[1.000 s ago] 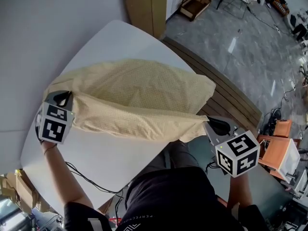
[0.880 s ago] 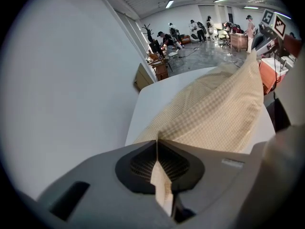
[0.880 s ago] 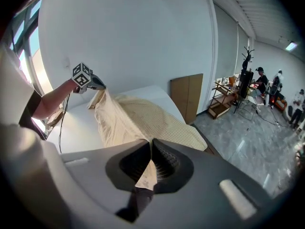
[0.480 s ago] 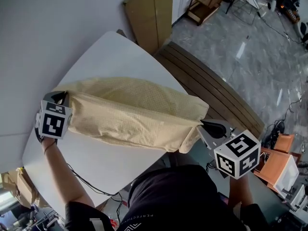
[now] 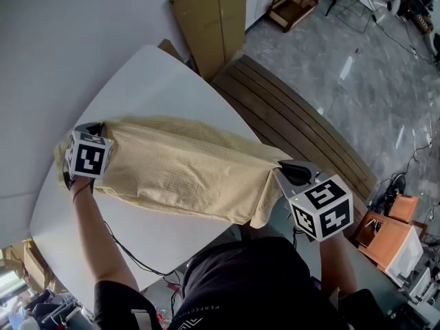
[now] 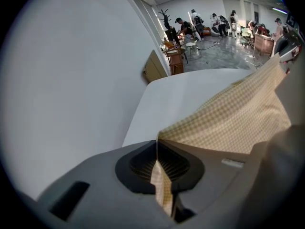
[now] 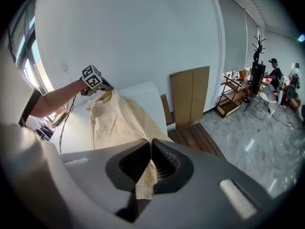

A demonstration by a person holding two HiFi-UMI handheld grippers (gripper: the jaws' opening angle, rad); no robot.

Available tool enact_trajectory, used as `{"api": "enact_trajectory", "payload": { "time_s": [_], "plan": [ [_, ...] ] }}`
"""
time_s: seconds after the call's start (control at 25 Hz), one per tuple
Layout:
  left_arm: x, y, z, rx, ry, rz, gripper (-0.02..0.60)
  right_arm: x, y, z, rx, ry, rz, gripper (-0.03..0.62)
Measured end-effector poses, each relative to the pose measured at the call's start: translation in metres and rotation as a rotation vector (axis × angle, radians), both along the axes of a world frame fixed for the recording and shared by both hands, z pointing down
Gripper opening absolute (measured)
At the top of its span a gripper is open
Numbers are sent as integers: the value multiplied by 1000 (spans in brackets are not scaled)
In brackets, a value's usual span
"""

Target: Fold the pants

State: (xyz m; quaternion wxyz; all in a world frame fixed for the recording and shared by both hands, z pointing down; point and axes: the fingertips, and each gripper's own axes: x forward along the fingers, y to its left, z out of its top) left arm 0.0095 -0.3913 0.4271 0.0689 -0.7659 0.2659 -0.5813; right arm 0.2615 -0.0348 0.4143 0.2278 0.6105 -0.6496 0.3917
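Note:
The pale yellow checked pants (image 5: pixel 185 174) hang stretched between my two grippers over the white table (image 5: pixel 151 81), sagging onto it in the middle. My left gripper (image 5: pixel 96 128) is shut on one end of the pants (image 6: pixel 238 118) at the left, with cloth pinched between its ribbed pads (image 6: pixel 162 168). My right gripper (image 5: pixel 285 172) is shut on the other end at the table's near right edge, where a corner of the pants (image 7: pixel 143 180) sticks out between its jaws. In the right gripper view the pants (image 7: pixel 114 118) run away toward the left gripper (image 7: pixel 95 82).
A white wall (image 5: pixel 62 26) borders the table at the left. Brown boards (image 5: pixel 216 16) lean against it behind the table, and a slatted wooden bench (image 5: pixel 302 126) runs along the table's right side. A black cable (image 5: pixel 130 260) lies on the table near my body. People stand far off (image 6: pixel 195 20).
Both grippers have carried the held pants edge away from my body, across the table. The cloth now doubles over itself into a narrower band, and the near table surface is uncovered.

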Motion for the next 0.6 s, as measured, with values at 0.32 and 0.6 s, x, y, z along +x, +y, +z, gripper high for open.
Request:
{"api": "enact_trajectory", "payload": {
  "time_s": [0.32, 0.6],
  "plan": [
    [10, -10, 34, -17, -9, -26, 12, 15, -15, 31, -37, 25, -3, 5],
    [18, -9, 41, -18, 18, -7, 36, 17, -21, 42, -29, 31, -20, 8]
  ]
}}
